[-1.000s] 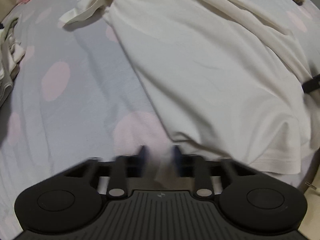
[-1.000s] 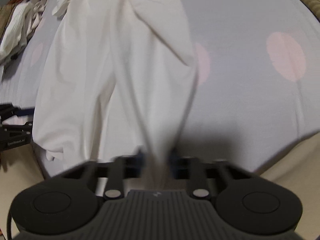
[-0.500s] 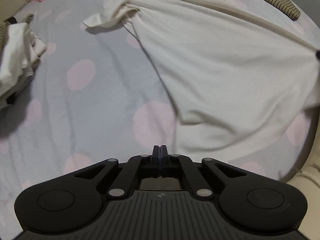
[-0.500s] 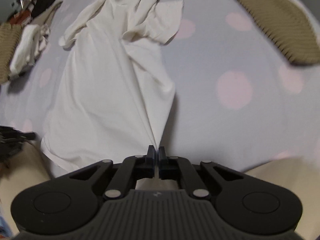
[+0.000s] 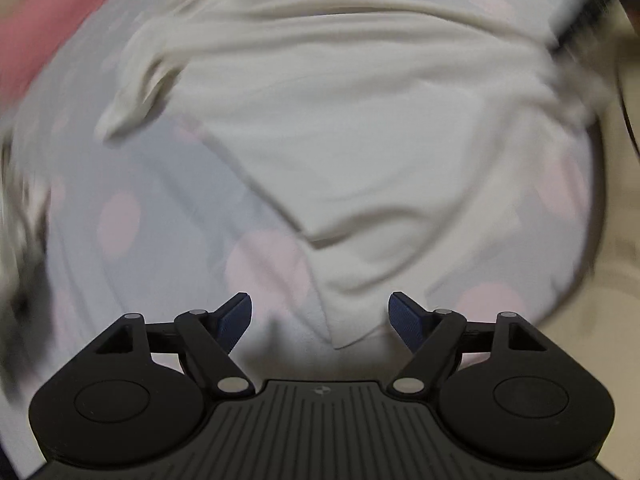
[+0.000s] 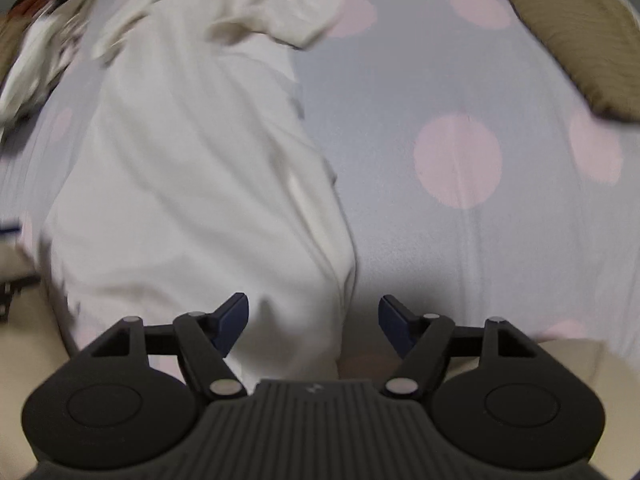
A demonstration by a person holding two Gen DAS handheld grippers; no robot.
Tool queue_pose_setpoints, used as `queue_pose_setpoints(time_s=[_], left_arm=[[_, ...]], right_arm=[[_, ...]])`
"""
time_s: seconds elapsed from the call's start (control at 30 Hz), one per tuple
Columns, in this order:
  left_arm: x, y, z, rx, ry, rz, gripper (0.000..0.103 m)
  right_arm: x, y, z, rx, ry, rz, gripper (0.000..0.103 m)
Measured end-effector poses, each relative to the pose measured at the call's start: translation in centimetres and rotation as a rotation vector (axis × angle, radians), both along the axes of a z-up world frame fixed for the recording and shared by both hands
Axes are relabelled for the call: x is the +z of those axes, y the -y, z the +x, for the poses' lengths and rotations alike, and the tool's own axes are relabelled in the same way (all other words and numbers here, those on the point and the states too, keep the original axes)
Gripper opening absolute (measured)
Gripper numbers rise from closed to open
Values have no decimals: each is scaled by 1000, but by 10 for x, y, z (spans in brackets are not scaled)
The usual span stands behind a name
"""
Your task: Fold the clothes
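A white T-shirt (image 5: 360, 128) lies spread on a grey bedsheet (image 6: 460, 80) with pink dots. Only the right wrist view shows a tan ribbed garment (image 6: 576, 40). The left gripper (image 5: 320, 312) and right gripper (image 6: 314, 314) have just been opening; both stand spread above the shirt's hem, pinching nothing. Blurred clothes, perhaps, sit at the left edges.

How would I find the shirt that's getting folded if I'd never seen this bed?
Look at the bed sheet, pale grey-blue with big pink dots. Spread flat across it lies the white T-shirt, its bottom hem nearest the two open grippers, the left gripper and right gripper. It is the only big, plain cream-white garment laid out; the other clothes sit bunched at the sheet's edges.
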State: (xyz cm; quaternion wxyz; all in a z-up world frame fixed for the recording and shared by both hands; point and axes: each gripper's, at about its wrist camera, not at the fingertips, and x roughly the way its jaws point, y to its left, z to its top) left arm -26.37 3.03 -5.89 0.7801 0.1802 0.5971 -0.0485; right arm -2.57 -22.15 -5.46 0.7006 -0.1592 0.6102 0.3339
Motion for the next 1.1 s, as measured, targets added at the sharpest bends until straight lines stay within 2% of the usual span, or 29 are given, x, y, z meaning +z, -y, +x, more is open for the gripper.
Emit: queue_pose_setpoints(time_s=[0.1, 0.23, 0.3, 0.37, 0.43, 0.47, 0.57, 0.63, 0.73, 0.8, 0.87, 0.9, 0.93, 0.97, 1.0, 1.07, 1.1], left_arm=[[-7, 18, 4, -91, -52, 60, 75], [-18, 26, 10, -160, -143, -6, 74], [-31, 19, 17, -148, -181, -12, 70], [-45, 13, 22, -113, -163, 46, 61], [-56, 8, 26, -70, -139, 102, 58], [-58, 6, 27, -39, -139, 97, 57], [-61, 2, 27, 29, -148, 65, 44], [-56, 7, 21, -10, -144, 53, 44], [-55, 12, 13, -35, -127, 74, 49], [-59, 17, 13, -18, -114, 92, 49], [-62, 21, 14, -3, -98, 108, 50], [-64, 21, 14, 12, -95, 119, 50], [-62, 21, 15, 36, -90, 110, 48], [-58, 21, 16, 64, -85, 92, 36], [-55, 21, 17, 92, -81, 74, 18], [-52, 21, 18, 125, -57, 47, 5], [-52, 23, 17, 125, -49, 48, 4]], right_arm=[[19, 5, -17, 45, 30, -28, 75], [25, -2, -44, 138, -7, -110, 75], [20, -10, -54, 205, 15, -173, 76], [8, -17, -56, 249, 64, -228, 75], [-5, -22, -52, 290, 103, -251, 72], [-10, -22, -50, 310, 113, -254, 70], [-25, -13, -45, 331, 58, -278, 66], [-33, -9, -46, 357, 19, -309, 66], [-24, 4, -55, 380, 8, -264, 71], [-17, 13, -55, 369, 35, -210, 71], [-24, 15, -55, 382, 75, -228, 69], [-30, 14, -56, 398, 88, -249, 66], [-35, 14, -56, 407, 91, -255, 49], [-38, 15, -54, 394, 84, -249, 17], [-38, 17, -50, 371, 74, -229, 8], [-32, 26, -45, 349, 83, -175, 6], [-30, 30, -43, 340, 89, -156, 6]])
